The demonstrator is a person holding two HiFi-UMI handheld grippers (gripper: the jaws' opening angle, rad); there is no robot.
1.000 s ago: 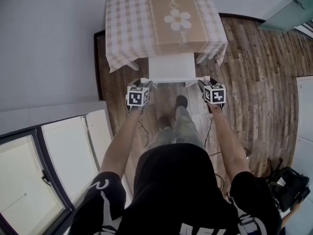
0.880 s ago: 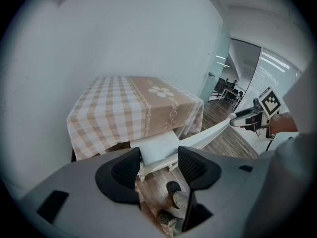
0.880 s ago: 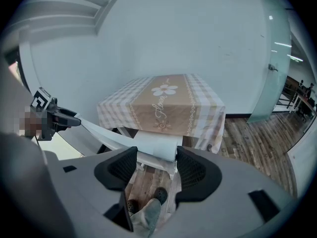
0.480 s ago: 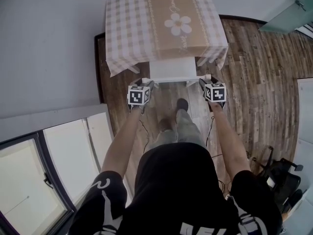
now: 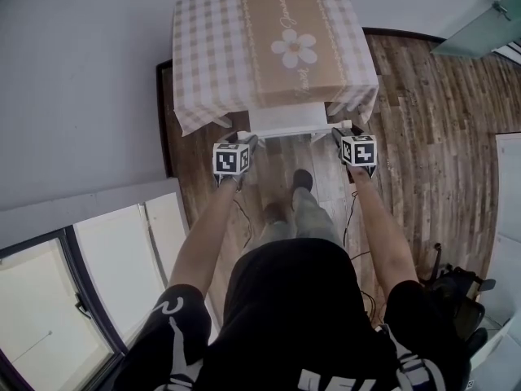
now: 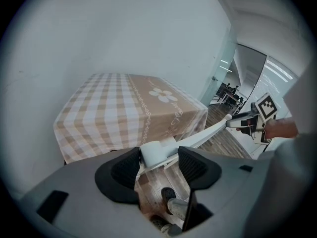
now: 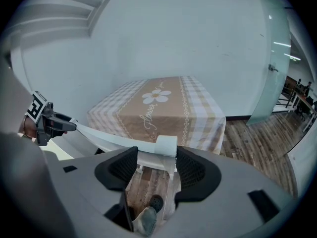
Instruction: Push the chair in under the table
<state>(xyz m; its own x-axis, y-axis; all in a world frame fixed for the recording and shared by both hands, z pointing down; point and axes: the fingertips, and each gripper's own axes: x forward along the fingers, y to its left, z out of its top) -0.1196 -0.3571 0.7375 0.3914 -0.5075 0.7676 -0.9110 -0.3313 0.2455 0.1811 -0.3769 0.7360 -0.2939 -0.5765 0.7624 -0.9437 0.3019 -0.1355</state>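
The chair (image 5: pixel 286 119) stands on the wood floor (image 5: pixel 423 137) at the middle of the table's near edge. Its white seat is already partly beneath the hanging checked cloth (image 5: pixel 212 47), and its back faces the person. Its top rail (image 5: pixel 289 131) is the long axis that matters: it runs crosswise, parallel to that near edge, so the push has to go square to it, straight ahead toward the table (image 5: pixel 350 96).

The left tongs (image 5: pixel 244 140) sit at the rail's left end and the right tongs (image 5: pixel 338 133) at its right end. Neither hand is nearer; they are level with each other. In the left gripper view the rail's corner block lies between the pads of the left tongs (image 6: pixel 159 156) with a gap on one side, so they are released and straddling, not clenched. The right tongs (image 7: pixel 157 162) are in the same state, spread wide around the other corner (a cradle rather than a grip). Even pressure from both ends should keep the chair from skewing against the table legs.
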